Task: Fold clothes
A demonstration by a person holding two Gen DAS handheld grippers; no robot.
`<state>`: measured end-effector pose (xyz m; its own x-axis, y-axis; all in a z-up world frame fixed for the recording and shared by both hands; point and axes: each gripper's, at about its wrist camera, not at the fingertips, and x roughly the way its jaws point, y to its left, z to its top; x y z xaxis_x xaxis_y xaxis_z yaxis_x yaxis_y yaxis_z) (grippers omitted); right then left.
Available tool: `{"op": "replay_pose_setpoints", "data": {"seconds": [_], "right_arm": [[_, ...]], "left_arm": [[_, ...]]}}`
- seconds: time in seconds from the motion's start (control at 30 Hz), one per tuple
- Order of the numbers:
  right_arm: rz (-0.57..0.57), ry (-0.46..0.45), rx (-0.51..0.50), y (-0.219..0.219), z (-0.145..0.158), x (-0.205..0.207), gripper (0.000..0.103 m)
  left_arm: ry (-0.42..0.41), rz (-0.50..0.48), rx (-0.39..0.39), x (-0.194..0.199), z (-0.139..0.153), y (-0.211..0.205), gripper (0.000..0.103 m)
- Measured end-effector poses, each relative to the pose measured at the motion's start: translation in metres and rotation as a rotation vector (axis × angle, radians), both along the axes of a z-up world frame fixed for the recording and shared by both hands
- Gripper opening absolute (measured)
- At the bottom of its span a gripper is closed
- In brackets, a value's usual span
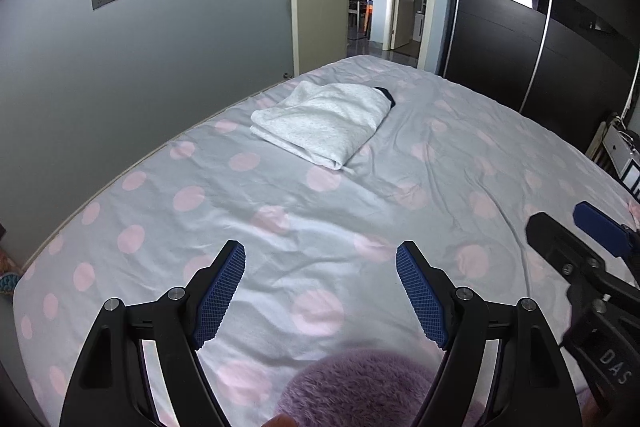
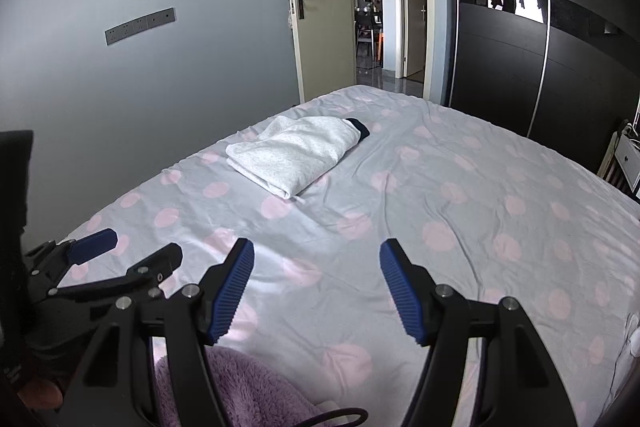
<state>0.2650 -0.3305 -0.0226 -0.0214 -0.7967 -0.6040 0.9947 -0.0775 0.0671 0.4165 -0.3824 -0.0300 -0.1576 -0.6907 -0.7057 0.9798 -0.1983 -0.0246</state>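
A folded pale grey garment (image 1: 324,123) lies as a neat, thick rectangle on the bed (image 1: 460,163), toward its far left corner, with a dark navy cuff or collar (image 1: 387,94) poking out at its far end. The sheet is grey with pink dots and lightly creased. Both grippers hover over the near part of the bed, the left gripper (image 1: 320,299) and the right gripper (image 2: 317,291) each with fingers spread apart and nothing between them. The right wrist view alone shows a black cable (image 2: 340,417) across a fuzzy purple fabric (image 2: 248,391) at the near edge. Between the grippers and the garment the sheet is bare; a dark wardrobe (image 1: 520,39) lines the right side.
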Motion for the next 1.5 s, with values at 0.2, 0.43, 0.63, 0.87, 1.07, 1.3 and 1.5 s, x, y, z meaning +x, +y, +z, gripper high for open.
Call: {"op": "replay_pose_setpoints", "data": {"seconds": [0.2,0.43,0.63,0.87,1.07,1.3,1.5], "right_arm": [[0.007,0.000,-0.035,0.009,0.007,0.002,0.064],[-0.007,-0.004,-0.066,0.017,0.012,0.000,0.064],[-0.009,0.001,-0.063,0.018,0.011,-0.001,0.064],[-0.004,-0.008,-0.049,0.016,0.009,-0.002,0.064],[-0.006,-0.010,-0.050,0.016,0.008,-0.004,0.064],[-0.009,-0.022,-0.046,0.016,0.006,-0.007,0.064],[-0.009,-0.027,-0.041,0.014,0.005,-0.008,0.064]], "left_arm": [[-0.023,0.032,-0.048,0.000,0.012,0.009,0.083],[-0.055,0.061,-0.103,0.003,0.020,0.018,0.083],[-0.051,0.060,-0.092,0.004,0.020,0.018,0.083],[-0.059,0.044,-0.076,-0.002,0.017,0.016,0.083],[-0.070,0.041,-0.080,-0.005,0.017,0.016,0.083],[-0.081,0.038,-0.079,-0.009,0.016,0.016,0.083],[-0.086,0.031,-0.071,-0.011,0.016,0.015,0.083]]}}
